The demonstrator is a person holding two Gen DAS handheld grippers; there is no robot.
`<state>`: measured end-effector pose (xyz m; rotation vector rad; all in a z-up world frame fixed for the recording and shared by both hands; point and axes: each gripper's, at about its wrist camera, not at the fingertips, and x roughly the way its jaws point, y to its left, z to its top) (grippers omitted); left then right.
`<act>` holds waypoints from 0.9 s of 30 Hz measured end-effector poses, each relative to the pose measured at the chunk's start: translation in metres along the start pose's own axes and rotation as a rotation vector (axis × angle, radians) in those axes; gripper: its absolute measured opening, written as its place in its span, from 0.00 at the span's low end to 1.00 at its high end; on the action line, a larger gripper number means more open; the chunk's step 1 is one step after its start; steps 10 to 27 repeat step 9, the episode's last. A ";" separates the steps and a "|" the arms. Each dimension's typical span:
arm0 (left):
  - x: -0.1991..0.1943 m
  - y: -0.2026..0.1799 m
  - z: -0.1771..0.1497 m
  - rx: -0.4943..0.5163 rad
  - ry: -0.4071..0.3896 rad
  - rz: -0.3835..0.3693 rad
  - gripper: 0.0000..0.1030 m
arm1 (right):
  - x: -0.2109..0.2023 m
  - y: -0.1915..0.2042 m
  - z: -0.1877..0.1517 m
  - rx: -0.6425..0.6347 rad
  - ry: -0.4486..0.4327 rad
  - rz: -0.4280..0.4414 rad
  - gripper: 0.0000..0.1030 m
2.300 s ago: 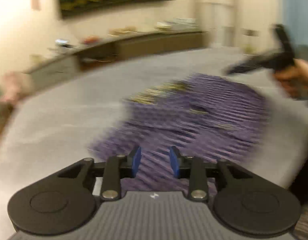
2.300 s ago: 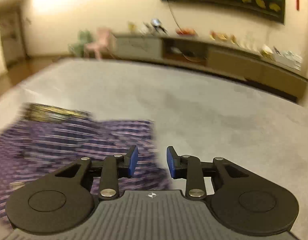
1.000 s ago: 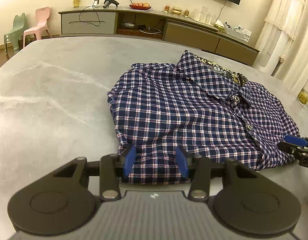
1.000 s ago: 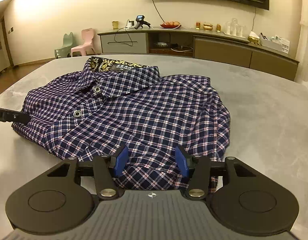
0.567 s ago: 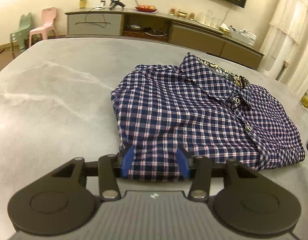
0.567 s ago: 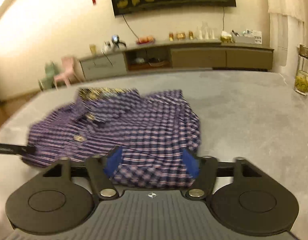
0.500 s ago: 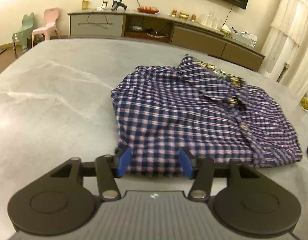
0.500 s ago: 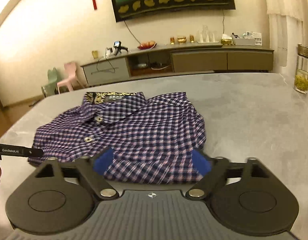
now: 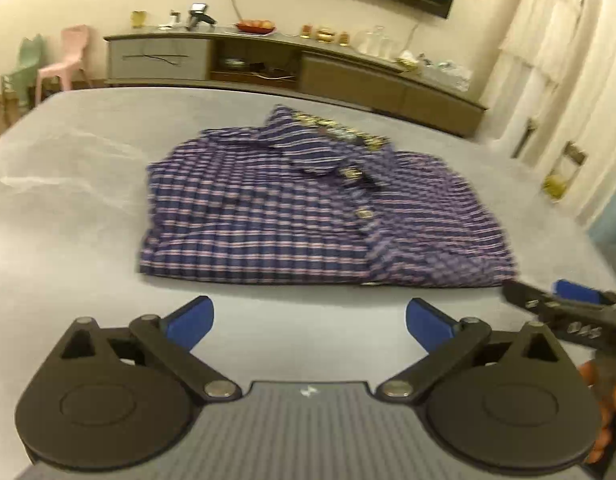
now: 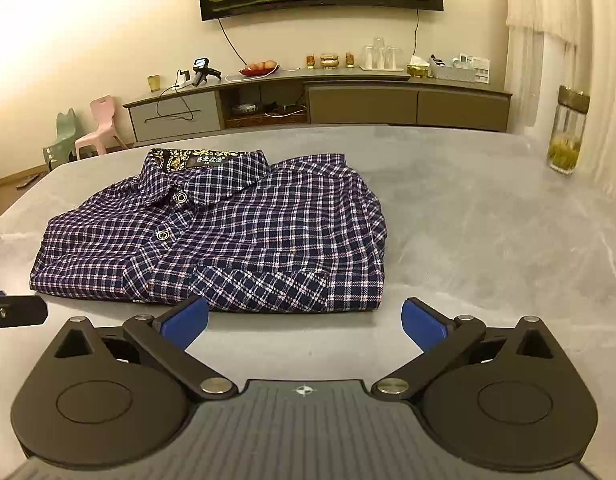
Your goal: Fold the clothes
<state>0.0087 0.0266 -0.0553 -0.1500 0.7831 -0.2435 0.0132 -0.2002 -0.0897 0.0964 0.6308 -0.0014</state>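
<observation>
A navy plaid shirt (image 9: 308, 216) lies folded into a rectangle on the grey table (image 9: 68, 220), collar at the far side. My left gripper (image 9: 308, 314) hovers just short of the shirt's near edge. Its jaws are opening wide, with only bare table between them. In the right wrist view the shirt (image 10: 248, 232) shows its buttons and a diagonal-check pocket. My right gripper (image 10: 304, 314) sits close to the same near edge, jaws also opening and holding nothing. Each gripper shows at the edge of the other's view: the right gripper (image 9: 563, 308) and the left gripper (image 10: 12, 310).
A tall glass jar (image 10: 567, 136) stands on the table (image 10: 487, 240) at the far right. Beyond the table runs a long low sideboard (image 10: 347, 100) with small items, and two small chairs (image 10: 100, 124) stand at the left. A person's hand (image 9: 611, 400) holds the right gripper.
Both grippers have let go of the shirt's near edge and drawn back from it. Their jaws have spread from partly closed to wide. The shirt lies flat.
</observation>
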 end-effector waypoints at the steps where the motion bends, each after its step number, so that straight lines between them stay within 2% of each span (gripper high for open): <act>1: 0.001 -0.003 -0.001 -0.005 0.007 -0.025 1.00 | 0.000 -0.001 0.000 0.001 -0.001 0.001 0.99; 3: 0.002 -0.007 -0.003 -0.028 0.019 -0.079 1.00 | 0.000 -0.001 0.000 0.008 0.000 0.006 0.99; 6: 0.003 -0.010 -0.009 -0.041 0.007 -0.104 1.00 | 0.002 -0.001 -0.002 0.010 0.008 0.016 0.99; 27: 0.004 -0.012 -0.011 -0.051 0.003 -0.108 1.00 | 0.004 0.000 -0.004 0.008 0.019 0.024 0.99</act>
